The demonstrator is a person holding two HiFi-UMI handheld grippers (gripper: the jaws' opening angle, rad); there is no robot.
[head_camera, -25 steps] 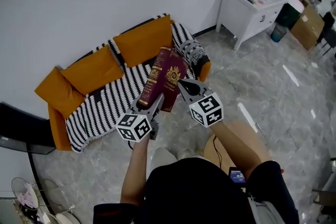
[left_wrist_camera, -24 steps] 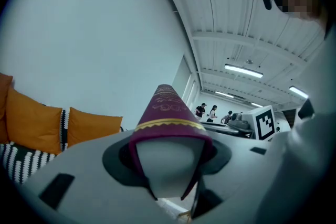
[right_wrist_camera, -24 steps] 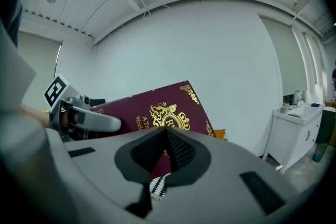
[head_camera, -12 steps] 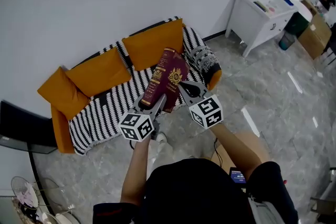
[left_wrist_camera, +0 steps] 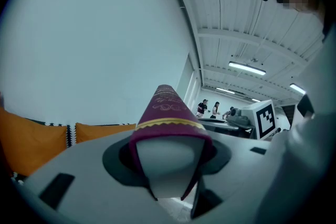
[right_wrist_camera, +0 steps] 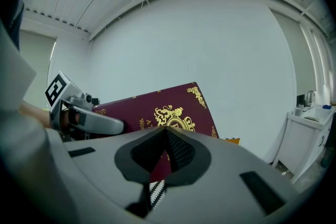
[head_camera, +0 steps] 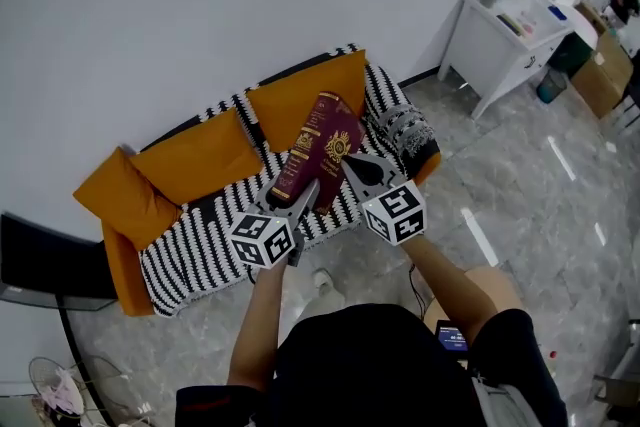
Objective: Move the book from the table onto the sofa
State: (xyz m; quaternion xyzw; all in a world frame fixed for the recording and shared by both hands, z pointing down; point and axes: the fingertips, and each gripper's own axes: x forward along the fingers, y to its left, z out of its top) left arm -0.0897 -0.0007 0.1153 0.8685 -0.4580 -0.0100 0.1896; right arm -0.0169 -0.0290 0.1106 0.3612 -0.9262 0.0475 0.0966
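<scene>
Book (head_camera: 318,147): burgundy with a gold crest, held up in the air between my 2 grippers. It shows against the sofa (head_camera: 190,240) seat and is not resting on it.
Left gripper (head_camera: 300,198): jaws part-way apart, clamped on the book's near end, 1 on each cover.
Right gripper (head_camera: 352,165): jaws nearly together, pinching the book's right edge.
Head view only: the whole sofa with its striped cover and 3 orange cushions (head_camera: 300,95). It also gives me a white desk (head_camera: 505,40) far right, the grey floor (head_camera: 540,185), and both arms reaching forward.
Left gripper view only: the spine (left_wrist_camera: 167,113) end-on with the page block filling the gap between the jaws. 2 people (left_wrist_camera: 209,108) stand far off at the right.
Right gripper view only: the front cover (right_wrist_camera: 157,113) face-on, crest and gold corner plain. The left gripper (right_wrist_camera: 84,118) sits at the book's left.
Change over 1 second: both grips look the same. In the head view the sofa has slid right and nearer, so the book now sits over its middle, and the desk has shifted right.
</scene>
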